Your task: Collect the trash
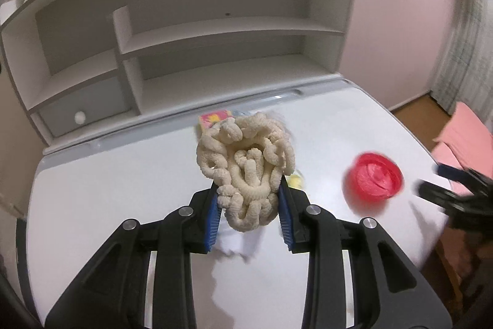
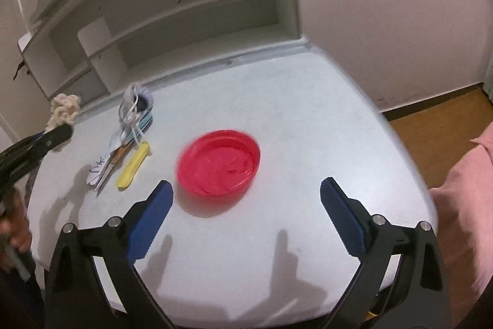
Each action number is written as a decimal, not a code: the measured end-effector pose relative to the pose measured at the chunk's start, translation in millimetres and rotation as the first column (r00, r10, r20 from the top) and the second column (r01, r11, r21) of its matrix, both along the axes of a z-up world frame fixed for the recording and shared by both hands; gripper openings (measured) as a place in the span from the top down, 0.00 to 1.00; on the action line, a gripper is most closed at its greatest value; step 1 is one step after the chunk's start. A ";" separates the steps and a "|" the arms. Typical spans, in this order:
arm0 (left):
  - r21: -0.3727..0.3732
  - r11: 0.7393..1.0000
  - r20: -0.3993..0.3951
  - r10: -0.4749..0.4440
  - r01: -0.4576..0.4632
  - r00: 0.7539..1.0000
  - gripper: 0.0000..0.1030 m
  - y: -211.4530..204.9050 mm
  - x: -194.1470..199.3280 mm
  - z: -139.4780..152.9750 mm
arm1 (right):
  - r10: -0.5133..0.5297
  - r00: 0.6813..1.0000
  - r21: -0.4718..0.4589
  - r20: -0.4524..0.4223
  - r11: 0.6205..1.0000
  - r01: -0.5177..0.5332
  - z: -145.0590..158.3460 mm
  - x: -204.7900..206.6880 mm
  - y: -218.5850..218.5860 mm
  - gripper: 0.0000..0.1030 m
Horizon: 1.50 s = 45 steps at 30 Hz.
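My left gripper [image 1: 250,199] is shut on a cream chenille cloth [image 1: 246,165], a bundle of fuzzy loops held above the white table [image 1: 107,193]. The cloth also shows at the left of the right wrist view [image 2: 63,110]. A red plastic bowl [image 2: 218,162] sits on the table in front of my right gripper [image 2: 246,196], which is open and empty just short of it. The bowl shows blurred in the left wrist view [image 1: 372,176]. A yellow stick-shaped item [image 2: 133,165], paper wrappers [image 2: 101,165] and a crumpled grey-white bag [image 2: 135,104] lie left of the bowl.
A white shelf unit [image 1: 191,30] with a drawer stands along the table's back edge. A pink-yellow packet [image 1: 214,118] peeks out behind the cloth. A pink cushion [image 1: 465,137] lies off the table's right side, over the wooden floor [image 2: 431,125].
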State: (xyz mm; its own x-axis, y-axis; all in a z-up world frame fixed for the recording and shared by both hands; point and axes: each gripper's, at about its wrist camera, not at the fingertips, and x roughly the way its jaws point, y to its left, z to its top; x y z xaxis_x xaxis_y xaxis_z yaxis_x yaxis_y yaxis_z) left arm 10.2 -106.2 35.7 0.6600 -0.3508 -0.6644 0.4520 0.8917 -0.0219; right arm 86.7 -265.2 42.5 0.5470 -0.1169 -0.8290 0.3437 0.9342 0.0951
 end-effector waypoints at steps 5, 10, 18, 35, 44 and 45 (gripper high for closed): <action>0.000 1.000 0.004 -0.019 0.019 1.000 0.69 -8.3 -23.7 -5.3 | 0.054 0.992 -0.037 -0.110 0.998 -0.058 -35.7 41.3 13.8 0.10; -0.002 1.000 -0.027 -0.029 0.028 0.999 0.69 -11.6 -26.2 -14.0 | 0.075 0.986 -0.096 -0.151 0.991 -0.090 -51.0 62.9 24.2 0.18; 0.003 0.992 -0.045 -0.122 0.122 0.992 0.69 -58.4 -38.9 -18.5 | 0.015 0.997 -0.142 -0.072 0.990 -0.025 -9.8 -0.1 -3.3 0.23; -0.084 0.735 -0.160 -0.676 0.673 0.719 0.69 -328.4 -197.8 -81.1 | -0.649 0.736 -0.122 -0.193 0.760 0.639 -59.1 -308.3 -209.9 0.23; -0.041 0.717 -0.230 -0.684 0.696 0.692 0.69 -372.3 -205.3 -118.3 | -0.674 0.685 -0.069 -0.275 0.725 0.685 -103.4 -336.0 -251.2 0.23; -0.040 0.718 -0.237 -0.683 0.695 0.691 0.69 -376.5 -205.5 -120.8 | -0.674 0.684 -0.066 -0.278 0.724 0.686 -105.5 -335.7 -252.8 0.22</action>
